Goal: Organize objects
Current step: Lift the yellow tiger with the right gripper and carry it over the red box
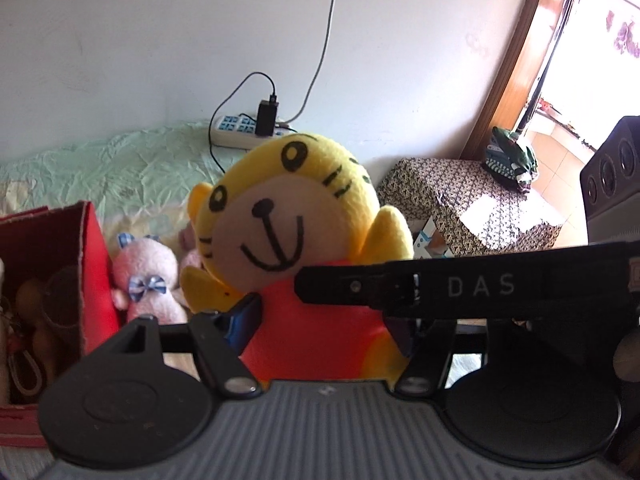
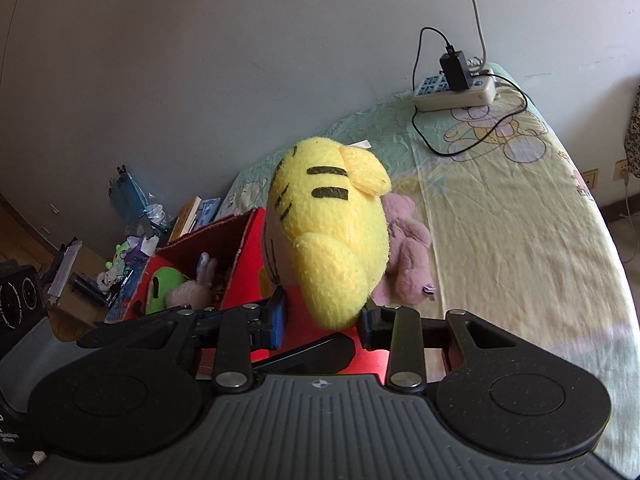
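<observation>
A yellow tiger plush [image 1: 280, 208] with an orange body hangs above the bed, its face toward the left wrist view. My left gripper [image 1: 322, 326] is shut on its orange body, one pad on each side. A black bar lettered DAS [image 1: 440, 288] crosses in front of the body from the right. In the right wrist view the tiger plush [image 2: 332, 232] shows its striped back and side. My right gripper [image 2: 324, 322] is shut on its yellow lower part. An open red box [image 2: 240, 264] stands just left of the plush, seen too as the red box [image 1: 96, 264].
The box holds a green toy [image 2: 160, 284] and a grey bunny [image 2: 196, 284]. A pink bear [image 1: 148, 276] and a purple plush [image 2: 404, 256] lie on the bed beside it. A power strip [image 2: 452, 88] with cables sits by the wall. A patterned covered stand [image 1: 460, 196] is right of the bed.
</observation>
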`<act>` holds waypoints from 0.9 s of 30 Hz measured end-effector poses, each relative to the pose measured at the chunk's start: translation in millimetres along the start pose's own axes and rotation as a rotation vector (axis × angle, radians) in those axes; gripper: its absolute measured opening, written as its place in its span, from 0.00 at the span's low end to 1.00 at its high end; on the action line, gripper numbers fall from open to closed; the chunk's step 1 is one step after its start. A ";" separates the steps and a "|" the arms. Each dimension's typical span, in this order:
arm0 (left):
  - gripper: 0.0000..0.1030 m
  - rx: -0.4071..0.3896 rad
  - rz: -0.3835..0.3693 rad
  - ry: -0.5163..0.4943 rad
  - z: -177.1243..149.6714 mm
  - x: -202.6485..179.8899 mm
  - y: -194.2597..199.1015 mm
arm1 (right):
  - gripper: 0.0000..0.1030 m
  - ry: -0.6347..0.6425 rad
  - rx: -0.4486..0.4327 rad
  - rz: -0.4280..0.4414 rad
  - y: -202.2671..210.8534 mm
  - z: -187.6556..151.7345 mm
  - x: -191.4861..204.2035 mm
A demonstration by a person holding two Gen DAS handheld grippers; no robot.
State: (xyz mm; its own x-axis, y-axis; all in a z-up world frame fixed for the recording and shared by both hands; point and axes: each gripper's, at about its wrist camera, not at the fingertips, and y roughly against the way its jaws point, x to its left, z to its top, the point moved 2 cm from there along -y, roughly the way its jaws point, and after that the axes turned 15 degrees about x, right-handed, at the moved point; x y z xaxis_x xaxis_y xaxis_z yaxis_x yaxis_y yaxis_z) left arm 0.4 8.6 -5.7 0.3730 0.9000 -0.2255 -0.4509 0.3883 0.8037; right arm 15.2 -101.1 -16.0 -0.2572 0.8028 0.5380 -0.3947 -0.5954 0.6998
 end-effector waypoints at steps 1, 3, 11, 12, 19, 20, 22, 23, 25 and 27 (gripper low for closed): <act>0.63 -0.013 -0.004 -0.002 -0.6 5.2 7.1 | 0.36 0.006 -0.011 0.001 0.3 0.7 7.5; 0.63 -0.043 -0.012 -0.004 -1.4 14.9 21.5 | 0.35 0.015 -0.032 0.005 -0.1 2.9 21.1; 0.62 -0.134 -0.012 0.004 -9.6 60.7 68.5 | 0.35 0.068 -0.075 0.013 -19.4 13.2 77.6; 0.62 -0.141 -0.012 0.007 -10.6 66.8 73.2 | 0.35 0.071 -0.076 0.014 -23.0 14.5 83.6; 0.62 -0.162 -0.006 0.022 -14.7 107.0 95.2 | 0.35 0.077 -0.079 0.009 -48.9 19.6 115.2; 0.62 -0.162 -0.007 0.023 -15.1 111.8 97.0 | 0.35 0.078 -0.078 0.003 -52.6 19.4 118.9; 0.62 -0.156 -0.010 0.026 -16.8 121.6 98.9 | 0.35 0.076 -0.071 -0.011 -61.0 18.7 125.4; 0.62 -0.151 -0.012 0.028 -17.7 126.2 98.8 | 0.35 0.078 -0.067 -0.020 -65.6 18.4 128.7; 0.62 -0.141 -0.011 0.029 -21.6 137.7 98.8 | 0.35 0.082 -0.058 -0.041 -75.4 17.6 134.4; 0.62 -0.126 -0.007 0.029 -25.2 147.0 96.5 | 0.35 0.086 -0.047 -0.062 -85.7 16.5 139.2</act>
State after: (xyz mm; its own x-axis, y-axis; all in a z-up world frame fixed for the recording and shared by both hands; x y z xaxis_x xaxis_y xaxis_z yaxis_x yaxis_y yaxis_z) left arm -8.7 183.3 24.8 0.3539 0.9017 -0.2483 -0.5473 0.4150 0.7268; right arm 27.8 61.1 6.7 -0.3052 0.8392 0.4502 -0.4527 -0.5438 0.7067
